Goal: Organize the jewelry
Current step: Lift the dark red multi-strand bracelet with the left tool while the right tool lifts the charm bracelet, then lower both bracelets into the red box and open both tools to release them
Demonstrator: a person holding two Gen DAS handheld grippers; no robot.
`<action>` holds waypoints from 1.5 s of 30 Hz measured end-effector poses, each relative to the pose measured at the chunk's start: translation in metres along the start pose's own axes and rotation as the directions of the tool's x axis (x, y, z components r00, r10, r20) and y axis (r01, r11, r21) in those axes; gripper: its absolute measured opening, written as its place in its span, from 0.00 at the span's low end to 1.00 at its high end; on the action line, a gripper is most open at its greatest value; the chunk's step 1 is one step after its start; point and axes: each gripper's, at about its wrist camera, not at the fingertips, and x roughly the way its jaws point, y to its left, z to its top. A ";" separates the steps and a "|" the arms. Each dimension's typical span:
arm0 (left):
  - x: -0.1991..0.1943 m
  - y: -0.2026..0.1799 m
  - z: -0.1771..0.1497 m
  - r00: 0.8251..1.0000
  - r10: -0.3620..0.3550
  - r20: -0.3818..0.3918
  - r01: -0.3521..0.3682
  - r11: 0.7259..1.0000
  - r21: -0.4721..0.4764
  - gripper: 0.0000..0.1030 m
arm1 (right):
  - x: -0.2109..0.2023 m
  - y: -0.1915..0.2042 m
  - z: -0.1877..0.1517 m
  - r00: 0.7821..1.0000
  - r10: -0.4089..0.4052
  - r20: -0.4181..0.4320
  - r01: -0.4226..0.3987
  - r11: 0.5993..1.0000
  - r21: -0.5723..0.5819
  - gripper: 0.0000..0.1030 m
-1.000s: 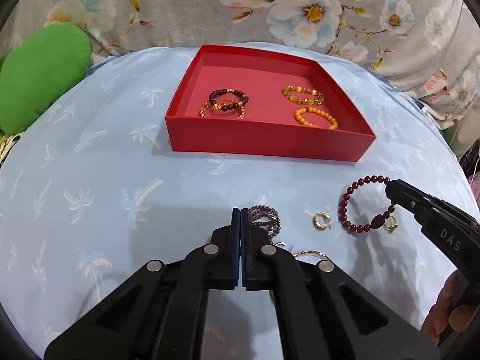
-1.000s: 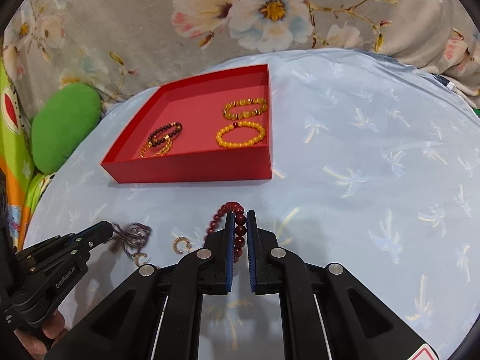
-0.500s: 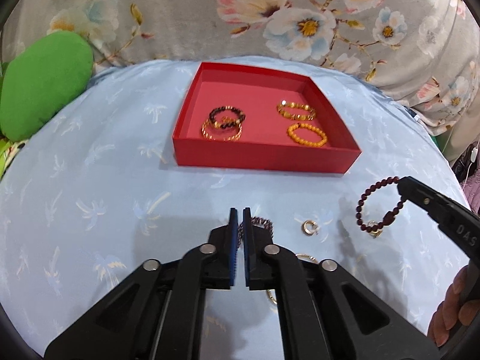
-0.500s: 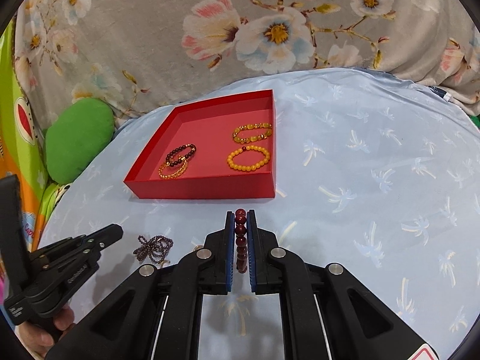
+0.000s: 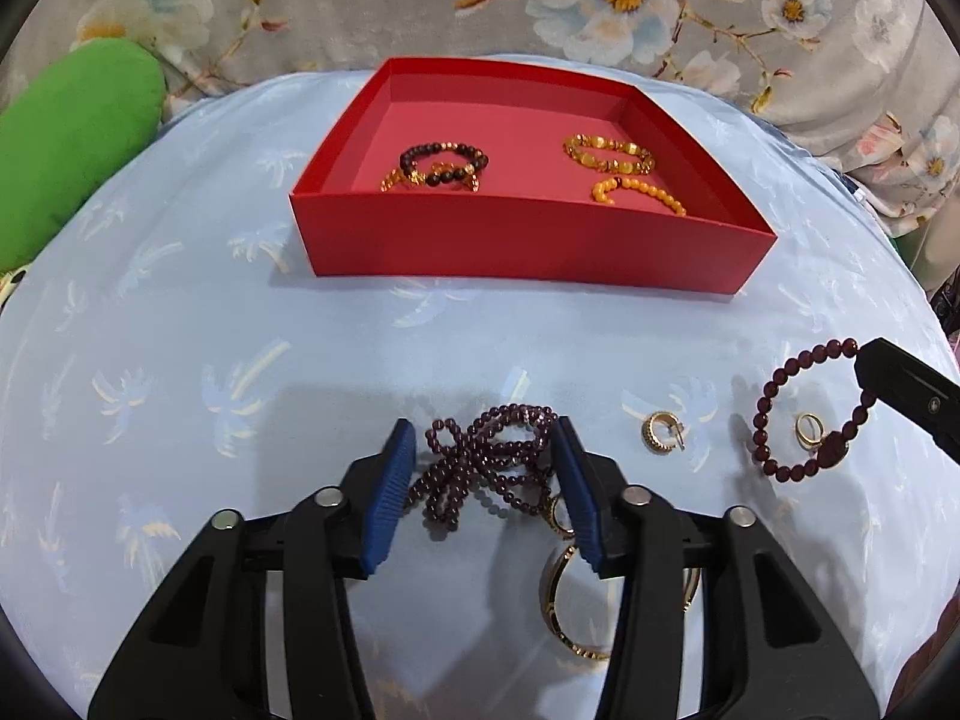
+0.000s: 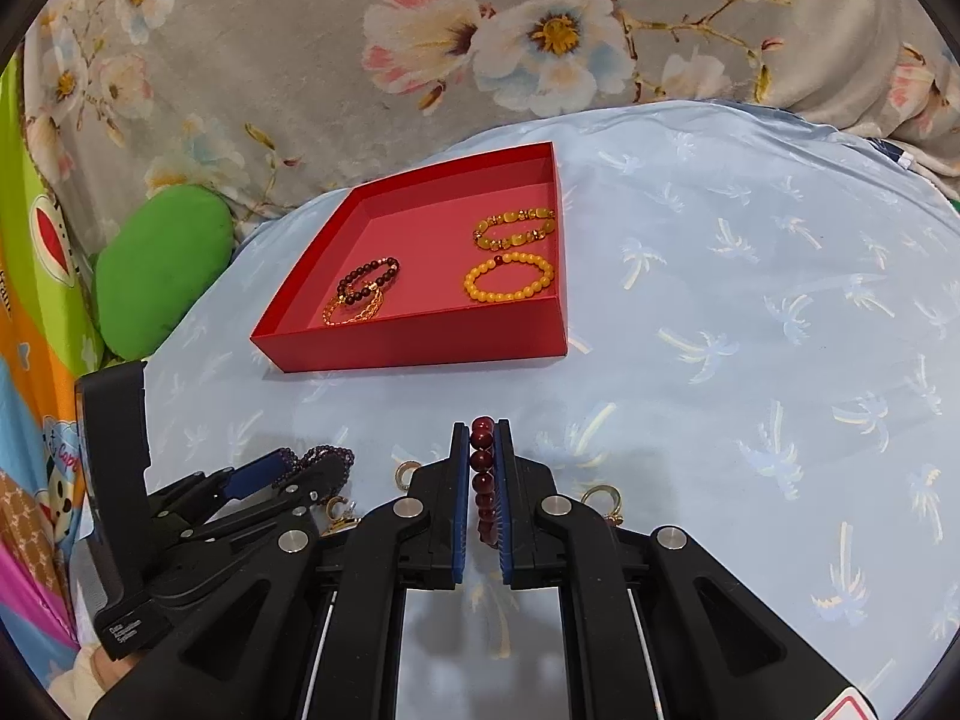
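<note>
Left gripper (image 5: pixel 483 468) spread wide around purple bead strand (image 5: pixel 486 462); right gripper (image 6: pixel 482 480) clamped on dark-red bead bracelet (image 6: pixel 483 483), near red tray (image 6: pixel 420 339).

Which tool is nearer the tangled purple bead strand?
Left. The left tool straddles the tangled purple bead strand; the right tool is off to its right, holding the dark red bead bracelet.

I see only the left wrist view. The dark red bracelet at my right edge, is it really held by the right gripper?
Observer: Yes. In the right wrist view the right gripper is shut on the dark red bracelet, beads pinched between both pads.
Operator: Is anything beside it that I might miss?
Observer: A gold ring lies on the cloth just right of that gripper.
Operator: And my left gripper?
Observer: The left gripper is open around the purple bead strand.
</note>
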 end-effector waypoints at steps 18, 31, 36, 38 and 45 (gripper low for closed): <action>-0.049 0.000 0.033 0.996 -0.021 0.091 0.020 1.000 0.013 0.09 | -0.011 0.026 0.025 0.999 0.030 0.044 -0.027 0.998 -0.064 0.07; -0.057 -0.010 0.105 0.982 -0.035 0.188 0.029 0.999 0.034 0.09 | 0.007 0.045 0.097 0.993 0.041 0.114 -0.028 0.993 -0.113 0.07; -0.042 -0.007 0.125 0.980 -0.048 0.192 0.046 0.999 0.015 0.09 | 0.026 0.046 0.120 0.992 0.047 0.114 -0.035 0.993 -0.109 0.07; -0.033 -0.008 0.130 0.982 -0.052 0.184 0.050 0.999 0.016 0.09 | 0.038 0.047 0.124 0.994 0.047 0.101 -0.036 0.993 -0.108 0.08; 0.007 -0.005 0.133 0.990 -0.055 0.127 0.054 0.998 0.011 0.09 | 0.081 0.036 0.120 0.998 0.056 0.027 -0.053 0.996 -0.077 0.08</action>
